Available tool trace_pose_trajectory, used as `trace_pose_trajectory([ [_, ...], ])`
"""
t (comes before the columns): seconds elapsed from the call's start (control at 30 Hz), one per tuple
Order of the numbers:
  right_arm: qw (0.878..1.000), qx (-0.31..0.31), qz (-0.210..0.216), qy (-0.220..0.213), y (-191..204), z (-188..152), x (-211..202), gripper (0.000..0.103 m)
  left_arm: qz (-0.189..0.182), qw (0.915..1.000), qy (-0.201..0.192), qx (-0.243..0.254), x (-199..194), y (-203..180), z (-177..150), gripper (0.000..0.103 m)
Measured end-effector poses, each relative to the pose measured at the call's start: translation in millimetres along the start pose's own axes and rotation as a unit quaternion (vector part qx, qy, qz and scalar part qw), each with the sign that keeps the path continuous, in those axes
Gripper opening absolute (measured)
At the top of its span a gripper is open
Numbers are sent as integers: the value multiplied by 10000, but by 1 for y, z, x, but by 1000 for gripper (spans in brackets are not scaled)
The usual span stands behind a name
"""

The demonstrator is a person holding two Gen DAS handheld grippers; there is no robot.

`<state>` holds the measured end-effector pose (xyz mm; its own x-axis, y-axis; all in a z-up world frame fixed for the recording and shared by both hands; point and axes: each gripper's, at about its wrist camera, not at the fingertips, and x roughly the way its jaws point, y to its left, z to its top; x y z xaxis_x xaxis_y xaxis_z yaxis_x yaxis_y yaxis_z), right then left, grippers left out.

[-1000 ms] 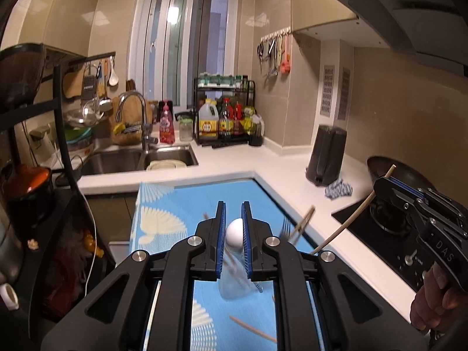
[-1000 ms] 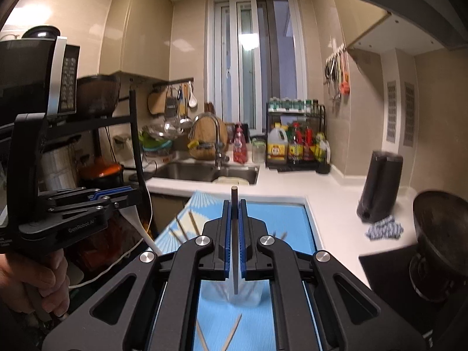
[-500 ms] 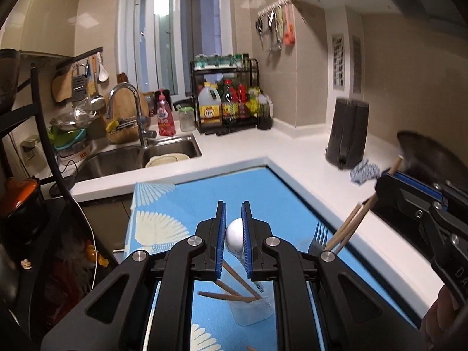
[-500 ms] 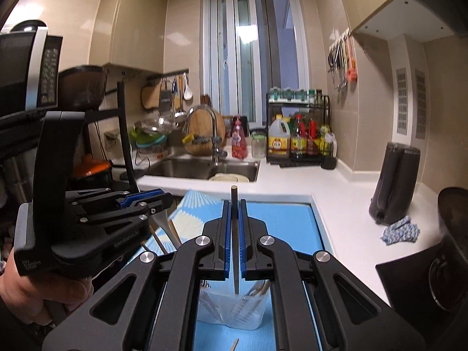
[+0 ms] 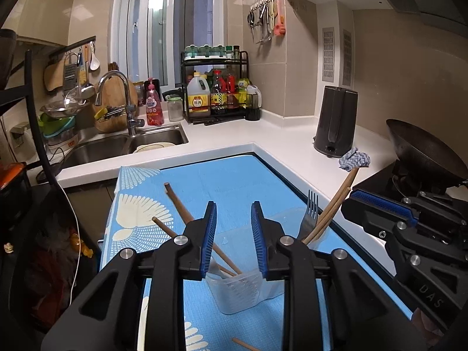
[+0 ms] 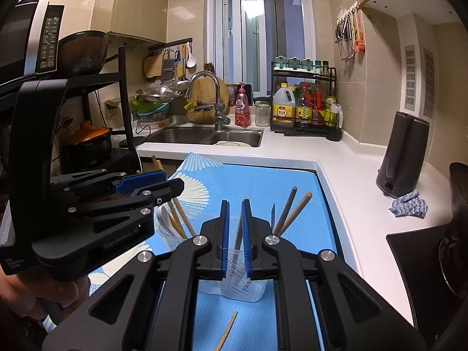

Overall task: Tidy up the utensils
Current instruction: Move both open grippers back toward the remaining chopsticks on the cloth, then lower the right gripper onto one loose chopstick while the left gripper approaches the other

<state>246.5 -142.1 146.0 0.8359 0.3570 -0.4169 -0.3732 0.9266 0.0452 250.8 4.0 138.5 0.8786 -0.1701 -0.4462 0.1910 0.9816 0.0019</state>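
A clear plastic utensil holder [image 5: 237, 292] [image 6: 234, 283] stands on the blue patterned cloth [image 5: 228, 181]. It holds a white spoon [image 6: 162, 216], a fork [image 5: 310, 213] and several chopsticks [image 6: 292, 207]. My left gripper [image 5: 234, 213] [image 6: 172, 181] hangs just above the holder, its jaws opening with nothing between them. My right gripper [image 6: 235, 213] [image 5: 348, 201] hovers over the holder's other side. Its jaws are opening, and a brown chopstick [image 6: 239, 234] stands loose in the narrow gap, reaching down into the holder. One more chopstick [image 6: 226, 330] lies on the cloth near me.
A steel sink [image 5: 122, 146] and tap lie beyond the cloth, with a bottle rack [image 5: 216, 96] behind them. A dark kettle [image 5: 336, 122], a blue rag [image 5: 355, 161] and a wok [image 5: 424, 152] on the hob are at the right. A black shelf unit [image 6: 87, 111] stands at the left.
Both grippers came down over the holder. The left one let go of the white spoon, which now rests in the holder. The right jaws parted and its chopstick sank lower.
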Motion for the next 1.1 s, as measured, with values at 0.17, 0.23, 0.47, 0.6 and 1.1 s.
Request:
trace_pose_trajectory([
  [0.17,10000,-61,-8,-40,4,2,-12,10,-20,9999,-135,-4,-15,-4,2,25],
  [0.23,9999,-80,-15,-87,5,3,-21,10,-18,9998,-182,-39,-23,-4,2,25],
  [0.47,9993,-150,-51,-346,11,0,-63,10,-2,9992,-379,-139,-63,-6,-7,25],
  [0.6,9981,-286,-70,-534,18,-17,-94,10,32,9990,-397,-218,-82,-6,-27,25],
  [1.1,9971,361,106,662,14,-171,-103,10,240,9954,605,-700,-94,-34,-206,25],
])
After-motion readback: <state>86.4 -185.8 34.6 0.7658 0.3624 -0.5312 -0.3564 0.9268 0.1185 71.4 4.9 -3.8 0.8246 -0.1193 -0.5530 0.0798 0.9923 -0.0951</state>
